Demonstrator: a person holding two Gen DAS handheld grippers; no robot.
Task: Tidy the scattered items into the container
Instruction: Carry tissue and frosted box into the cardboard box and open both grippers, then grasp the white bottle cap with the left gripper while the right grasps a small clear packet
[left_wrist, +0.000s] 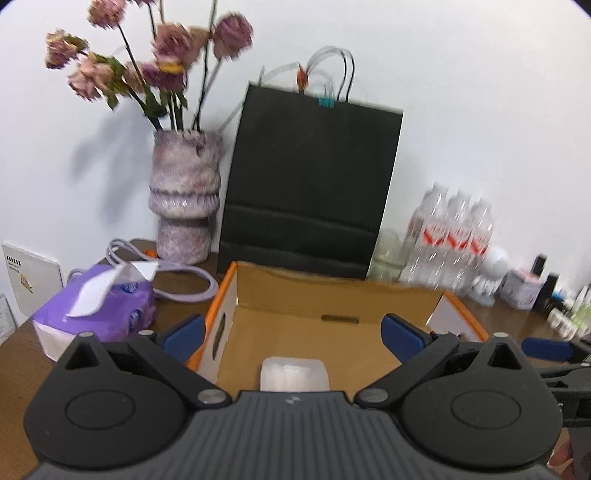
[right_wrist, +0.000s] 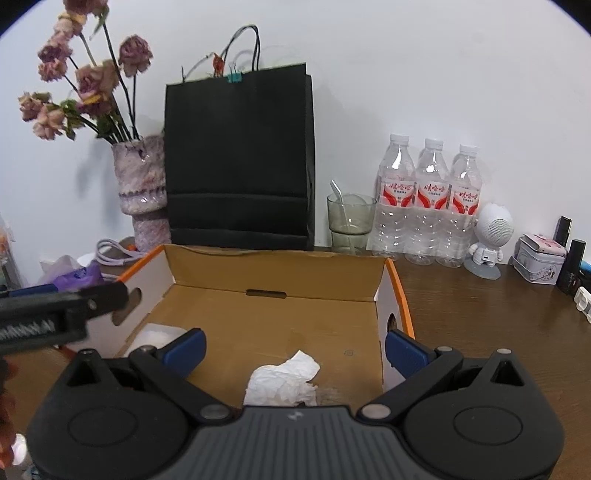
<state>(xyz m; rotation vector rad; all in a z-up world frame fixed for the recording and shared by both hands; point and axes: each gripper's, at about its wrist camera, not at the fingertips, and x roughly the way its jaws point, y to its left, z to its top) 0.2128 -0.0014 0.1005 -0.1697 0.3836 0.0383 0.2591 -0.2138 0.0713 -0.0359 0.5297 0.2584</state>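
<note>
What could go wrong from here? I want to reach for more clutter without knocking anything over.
Both grippers hang open over the cardboard box, crumpled tissue and a white packet lying inside. Risks:
1. The left gripper and right gripper sit close together and may collide.
2. A sweep toward the water bottles could topple them or the glass.
3. A finger could catch the box wall and drag it.

text: none legible | water bottles (right_wrist: 430, 199): red-white labels, characters too small to read
</note>
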